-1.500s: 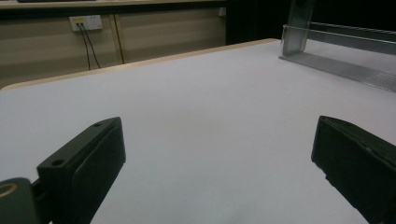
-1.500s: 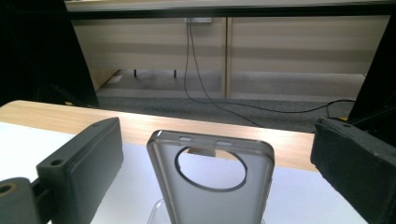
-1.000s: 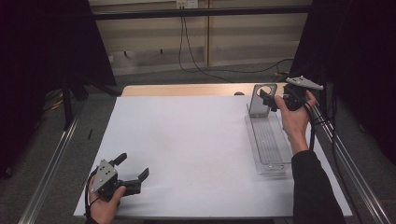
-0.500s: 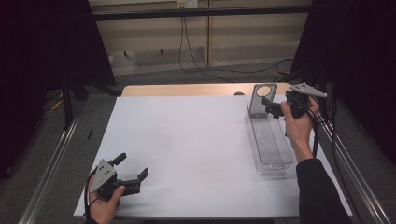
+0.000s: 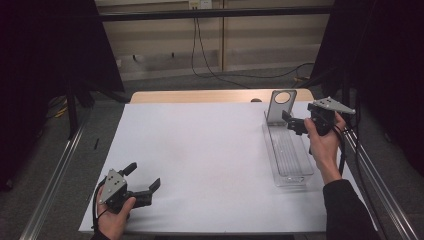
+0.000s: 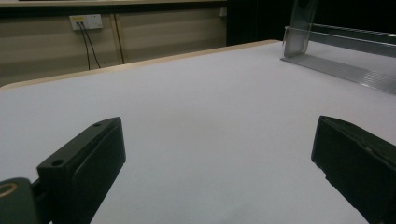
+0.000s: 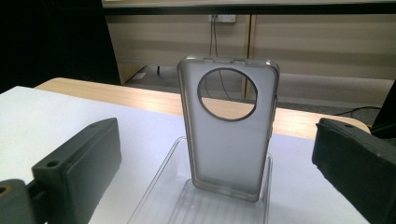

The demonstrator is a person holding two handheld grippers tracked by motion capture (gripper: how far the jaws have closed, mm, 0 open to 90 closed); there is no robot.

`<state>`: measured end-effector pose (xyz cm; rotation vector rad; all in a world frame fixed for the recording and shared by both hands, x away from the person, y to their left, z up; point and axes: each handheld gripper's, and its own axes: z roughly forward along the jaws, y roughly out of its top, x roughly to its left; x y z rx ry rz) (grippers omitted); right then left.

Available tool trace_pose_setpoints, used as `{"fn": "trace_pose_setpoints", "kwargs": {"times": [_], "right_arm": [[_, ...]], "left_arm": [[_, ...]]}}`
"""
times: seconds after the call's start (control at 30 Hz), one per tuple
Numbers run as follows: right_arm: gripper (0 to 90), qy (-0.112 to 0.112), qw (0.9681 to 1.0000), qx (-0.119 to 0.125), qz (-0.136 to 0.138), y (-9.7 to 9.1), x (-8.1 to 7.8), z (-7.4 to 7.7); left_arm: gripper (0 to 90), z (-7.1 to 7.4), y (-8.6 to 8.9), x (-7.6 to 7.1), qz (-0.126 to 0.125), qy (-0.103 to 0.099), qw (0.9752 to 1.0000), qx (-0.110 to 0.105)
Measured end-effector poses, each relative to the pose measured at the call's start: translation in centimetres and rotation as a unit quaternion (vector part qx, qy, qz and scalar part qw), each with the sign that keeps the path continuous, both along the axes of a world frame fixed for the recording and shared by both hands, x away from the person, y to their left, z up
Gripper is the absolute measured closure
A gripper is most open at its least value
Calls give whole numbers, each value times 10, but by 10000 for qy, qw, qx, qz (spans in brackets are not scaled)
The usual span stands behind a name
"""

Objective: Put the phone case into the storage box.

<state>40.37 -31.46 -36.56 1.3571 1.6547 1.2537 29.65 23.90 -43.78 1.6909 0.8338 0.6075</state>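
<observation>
Right gripper [image 5: 292, 124] hovering just beside phone case [image 5: 280, 106], jaws spread wide, gripping nothing. Case standing upright at far end of clear tray [image 5: 288, 176], leaning near table's [image 5: 210, 150] back-right edge. In right gripper view, case [image 7: 227, 130] sitting between both jaws, not touching. Risk: one jaw nudging thin case first, tipping it backward off tray. Soft clear wall possibly flexing, slipping under pinch. Left gripper [image 5: 142, 186] resting near front-left corner, jaws gaping, holding nothing, well apart.

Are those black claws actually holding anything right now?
No. Both grippers, left and right, have open jaws; the phone case stands untouched in the clear tray.
</observation>
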Motion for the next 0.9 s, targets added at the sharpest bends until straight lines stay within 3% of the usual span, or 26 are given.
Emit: {"fn": "trace_pose_setpoints", "kwargs": {"times": [0.7, 0.9], "right_arm": [[0, -240, 9997, 44, 88, -4, -26, -13], [0, -292, 9995, 16, 147, 1, -30, -16]], "left_arm": [[28, 1, 2, -1, 46, -42, 10000, -26], [28, 2, 6, -2, 173, -70, 9998, -85]]}}
